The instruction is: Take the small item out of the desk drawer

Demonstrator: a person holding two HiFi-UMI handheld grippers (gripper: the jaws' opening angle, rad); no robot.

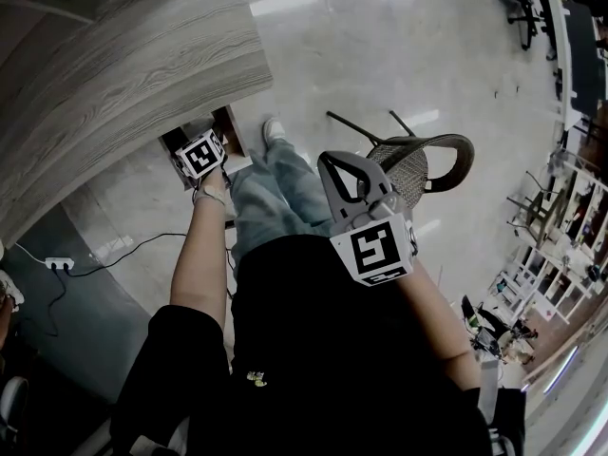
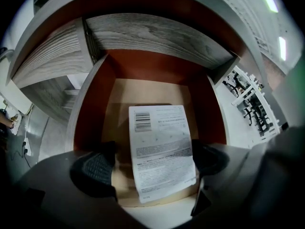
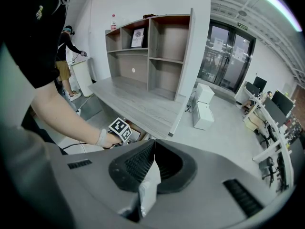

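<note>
An open desk drawer (image 2: 90, 109) with red-brown walls and a pale bottom fills the left gripper view. A white printed packet (image 2: 159, 142) with a barcode lies flat in it. My left gripper (image 2: 152, 163) is open wide, with its pads on either side of the packet's near end. The left pad (image 2: 95, 168) stands clear of the packet and the right pad (image 2: 209, 159) is at its edge. In the head view its marker cube (image 1: 201, 155) sits at the drawer under the desk (image 1: 123, 74). My right gripper (image 3: 153, 163) is shut on a small white slip (image 3: 148, 185), raised near my body (image 1: 332, 164).
A wicker chair (image 1: 418, 160) stands just right of my legs. A power strip (image 1: 59, 263) and cable lie on the floor at the left. The desk top carries an open shelf unit (image 3: 152, 51), and another person (image 3: 66, 51) stands far behind.
</note>
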